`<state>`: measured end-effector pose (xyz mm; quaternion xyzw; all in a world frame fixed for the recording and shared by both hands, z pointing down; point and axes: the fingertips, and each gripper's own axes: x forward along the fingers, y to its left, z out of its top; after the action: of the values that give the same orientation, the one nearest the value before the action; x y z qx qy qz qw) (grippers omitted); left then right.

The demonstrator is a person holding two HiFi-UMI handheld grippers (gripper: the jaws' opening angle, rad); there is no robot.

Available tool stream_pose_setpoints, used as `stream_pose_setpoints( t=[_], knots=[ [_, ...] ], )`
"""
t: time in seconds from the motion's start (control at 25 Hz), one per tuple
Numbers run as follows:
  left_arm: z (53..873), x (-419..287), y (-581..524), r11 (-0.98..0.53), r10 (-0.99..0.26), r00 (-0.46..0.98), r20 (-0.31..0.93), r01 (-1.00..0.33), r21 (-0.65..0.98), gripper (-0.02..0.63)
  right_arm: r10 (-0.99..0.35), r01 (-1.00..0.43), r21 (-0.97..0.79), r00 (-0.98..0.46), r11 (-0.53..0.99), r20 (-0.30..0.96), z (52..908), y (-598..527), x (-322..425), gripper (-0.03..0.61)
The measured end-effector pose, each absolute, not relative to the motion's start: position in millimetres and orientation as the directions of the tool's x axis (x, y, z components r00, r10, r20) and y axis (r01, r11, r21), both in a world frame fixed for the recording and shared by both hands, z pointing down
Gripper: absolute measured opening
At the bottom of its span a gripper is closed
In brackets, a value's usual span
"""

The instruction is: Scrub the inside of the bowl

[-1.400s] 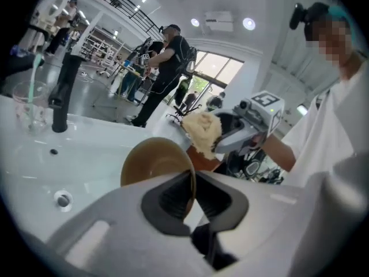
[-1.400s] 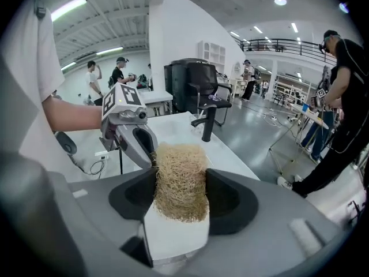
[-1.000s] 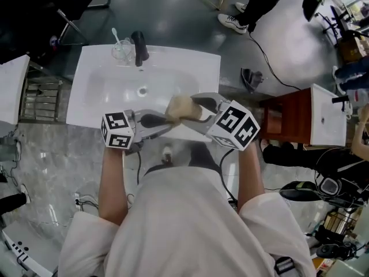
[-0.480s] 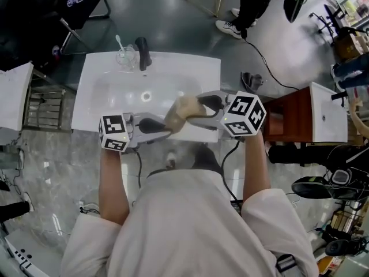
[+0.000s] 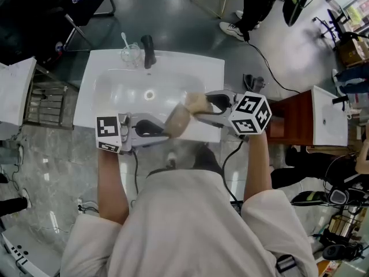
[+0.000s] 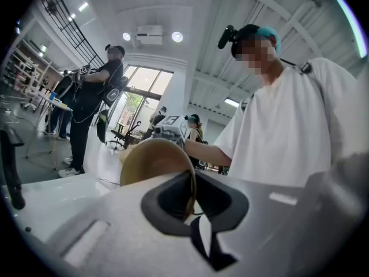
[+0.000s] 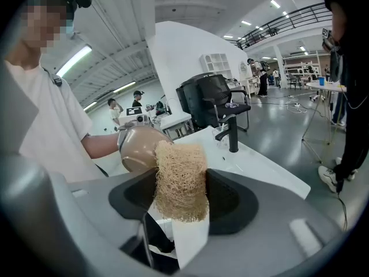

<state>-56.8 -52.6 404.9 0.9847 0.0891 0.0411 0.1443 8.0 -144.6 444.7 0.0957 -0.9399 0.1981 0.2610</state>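
**Bowl and scrubber held over the sink**

The person [image 5: 184, 224] reaches both arms forward over the near edge of the white sink [image 5: 98, 105]. The left gripper [image 5: 165, 133], held level, pinches the rim of the tan bowl [image 5: 177, 120], which is tipped on edge above that near edge. The right gripper [image 5: 202, 104], angled down, clamps a loofah scrubber [image 5: 196, 101] in wide-set jaws, seemingly at the bowl's upper edge. A black faucet [image 5: 148, 49] and a glass [image 5: 131, 53] stand behind.

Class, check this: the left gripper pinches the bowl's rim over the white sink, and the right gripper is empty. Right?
No. The right gripper view shows the right gripper clamped on a tan fibrous scrubber. The left gripper does pinch the bowl by its rim over the white sink.
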Motion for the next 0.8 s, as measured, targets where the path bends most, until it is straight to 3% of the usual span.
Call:
stream_pose_setpoints(
  t=[0.4,0.8],
  knots=[
    [366.8,-47.8,-58.0,-0.964,0.131,0.985,-0.116,0.154,0.216,0.012,-0.125,-0.359,-0.345,-0.828,0.867,0.547,459.3,-128.9,22.2,0.261],
    [376.7,-21.4,-89.3,-0.967,0.022,0.997,-0.076,0.041,0.251,0.012,-0.069,-0.307,-0.355,-0.833,0.883,0.549,463.6,-90.3,9.6,0.261]
  ],
)
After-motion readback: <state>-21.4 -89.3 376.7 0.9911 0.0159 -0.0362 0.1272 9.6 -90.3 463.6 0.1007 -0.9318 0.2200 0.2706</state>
